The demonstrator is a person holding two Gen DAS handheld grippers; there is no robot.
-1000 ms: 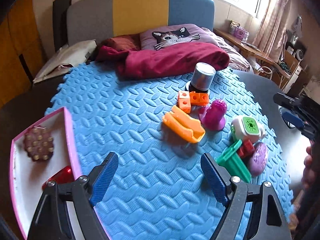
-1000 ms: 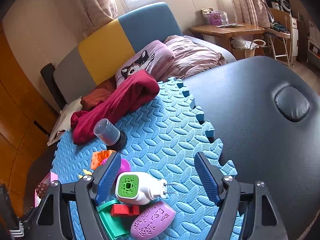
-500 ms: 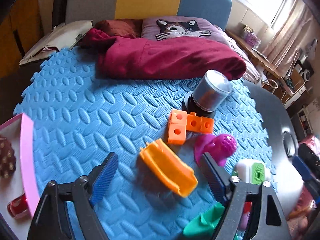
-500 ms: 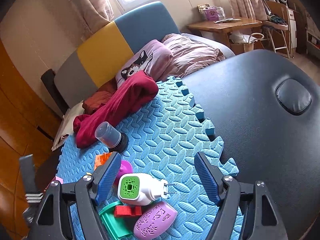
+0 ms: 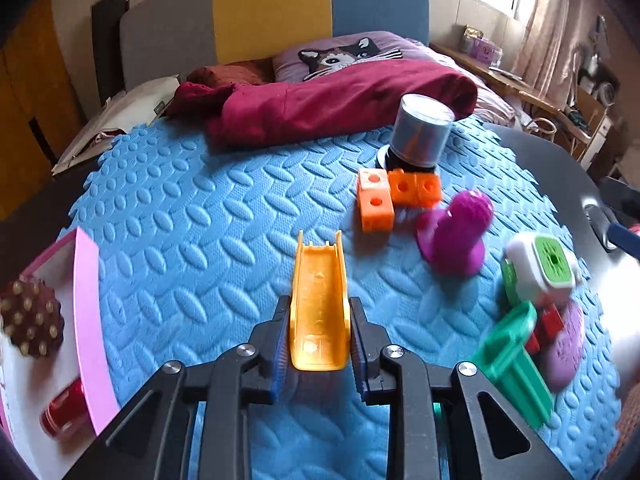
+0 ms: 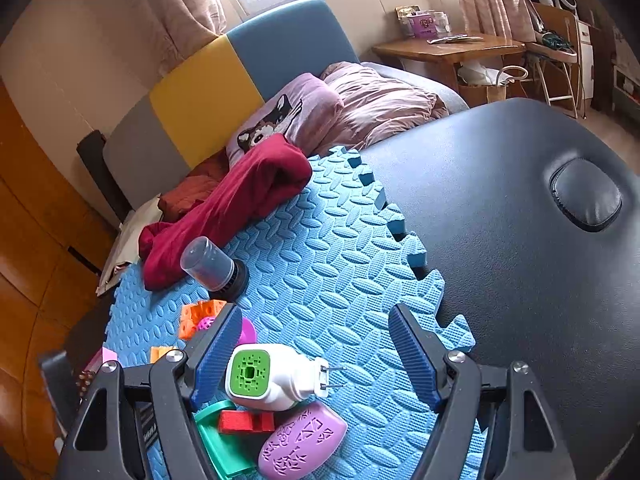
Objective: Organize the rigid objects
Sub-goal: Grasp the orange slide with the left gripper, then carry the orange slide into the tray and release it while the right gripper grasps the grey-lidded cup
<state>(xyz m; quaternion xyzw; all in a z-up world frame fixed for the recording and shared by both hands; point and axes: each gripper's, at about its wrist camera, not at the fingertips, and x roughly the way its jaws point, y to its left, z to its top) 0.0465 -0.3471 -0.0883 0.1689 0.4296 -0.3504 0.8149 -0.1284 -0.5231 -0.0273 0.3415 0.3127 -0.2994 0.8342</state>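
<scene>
Since half a second ago, our left gripper point(image 5: 318, 334) has swung in and closed on the orange chute point(image 5: 319, 300), which then lay slantwise on the mat with the fingers wide apart above it. Now the two fingers point(image 5: 280, 344) press against the chute's side walls at its near end, and its long axis runs straight away from us up the centre of the left view, open trough facing up. Whether it has left the blue mat point(image 5: 192, 240) we cannot tell.

Our right gripper point(image 6: 312, 356) has barely shifted; it hangs wide open and holds nothing, low over the white plug with the green face point(image 6: 272, 376), which sits in the lower left of that view on a green piece point(image 6: 218, 440), a red block point(image 6: 244, 420) and a purple oval point(image 6: 302, 442).

What the coming move turns on, we judge, is the pink-rimmed tray point(image 5: 86, 312): it lies at the lower left edge of the left view, to the side of the held chute, already carrying a studded brown ball point(image 5: 30, 318) and a red piece point(image 5: 62, 412). The left hand is the nearer one, so we would carry the chute sideways to the left with its length kept clear of the pink rim.

Orange cubes point(image 5: 394, 198), a purple stand point(image 5: 456, 232) and a grey cup point(image 5: 420, 132) wait in the upper right of the left view.
</scene>
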